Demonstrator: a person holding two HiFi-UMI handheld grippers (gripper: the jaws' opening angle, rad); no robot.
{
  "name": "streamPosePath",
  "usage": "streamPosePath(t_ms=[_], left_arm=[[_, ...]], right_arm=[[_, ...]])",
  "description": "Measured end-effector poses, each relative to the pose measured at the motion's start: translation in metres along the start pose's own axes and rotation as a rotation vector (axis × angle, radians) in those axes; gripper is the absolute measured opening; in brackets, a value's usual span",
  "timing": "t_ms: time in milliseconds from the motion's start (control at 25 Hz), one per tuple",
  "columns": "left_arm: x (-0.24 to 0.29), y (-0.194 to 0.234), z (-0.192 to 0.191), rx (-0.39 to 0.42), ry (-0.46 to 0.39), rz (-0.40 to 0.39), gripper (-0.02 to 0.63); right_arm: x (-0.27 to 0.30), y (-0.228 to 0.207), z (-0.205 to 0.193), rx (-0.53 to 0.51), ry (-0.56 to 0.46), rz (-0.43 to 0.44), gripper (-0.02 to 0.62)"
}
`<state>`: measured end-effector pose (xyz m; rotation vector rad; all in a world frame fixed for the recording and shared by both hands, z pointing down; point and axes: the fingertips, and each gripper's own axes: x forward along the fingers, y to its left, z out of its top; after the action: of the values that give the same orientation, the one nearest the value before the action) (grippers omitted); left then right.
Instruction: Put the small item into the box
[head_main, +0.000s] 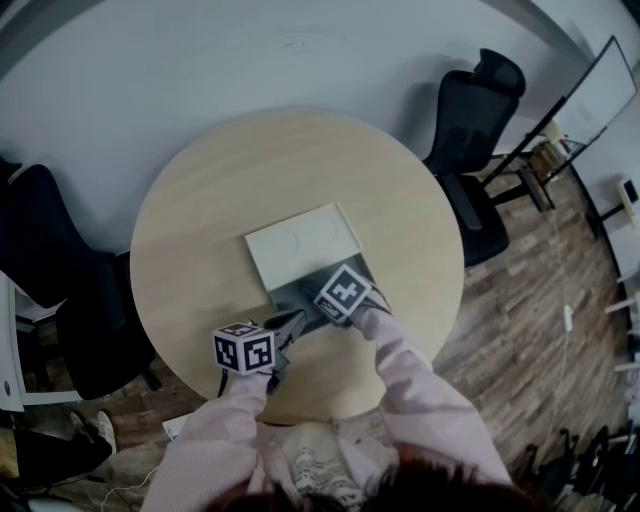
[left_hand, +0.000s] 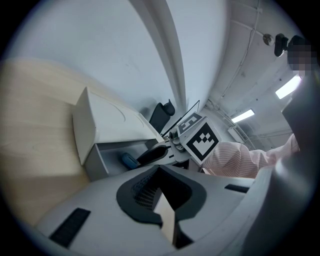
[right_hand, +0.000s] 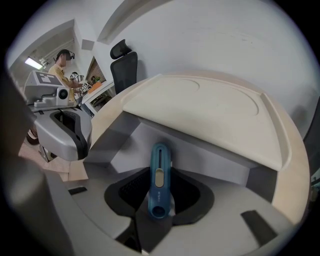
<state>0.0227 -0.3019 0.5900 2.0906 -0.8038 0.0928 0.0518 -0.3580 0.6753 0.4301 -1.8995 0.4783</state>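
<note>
An open box lies on the round wooden table (head_main: 200, 230), its white lid (head_main: 305, 240) folded back and its grey tray (head_main: 283, 297) toward me. The small blue item (right_hand: 159, 182) lies flat on the tray floor. My right gripper (right_hand: 159, 214) reaches into the tray with the item's near end between its jaws. The jaws are open, with a thin gap on each side of the item. From the left gripper view the item (left_hand: 129, 160) shows beside the right gripper's dark finger (left_hand: 152, 154). My left gripper (head_main: 292, 320) hovers just outside the tray's near corner, shut and empty.
Black office chairs stand at the table's far right (head_main: 480, 120) and left (head_main: 50, 270). A grey wall runs behind the table. Wood floor and a whiteboard stand (head_main: 560, 120) lie to the right. A person (right_hand: 62, 65) stands far off in the room.
</note>
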Motion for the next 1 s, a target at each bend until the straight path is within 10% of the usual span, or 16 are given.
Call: streamPosePath(t_ms=[1000], left_arm=[[-0.004, -0.004, -0.004, -0.001, -0.005, 0.006, 0.011]], right_arm=[[0.001, -0.001, 0.001, 0.038, -0.022, -0.027, 0.147]])
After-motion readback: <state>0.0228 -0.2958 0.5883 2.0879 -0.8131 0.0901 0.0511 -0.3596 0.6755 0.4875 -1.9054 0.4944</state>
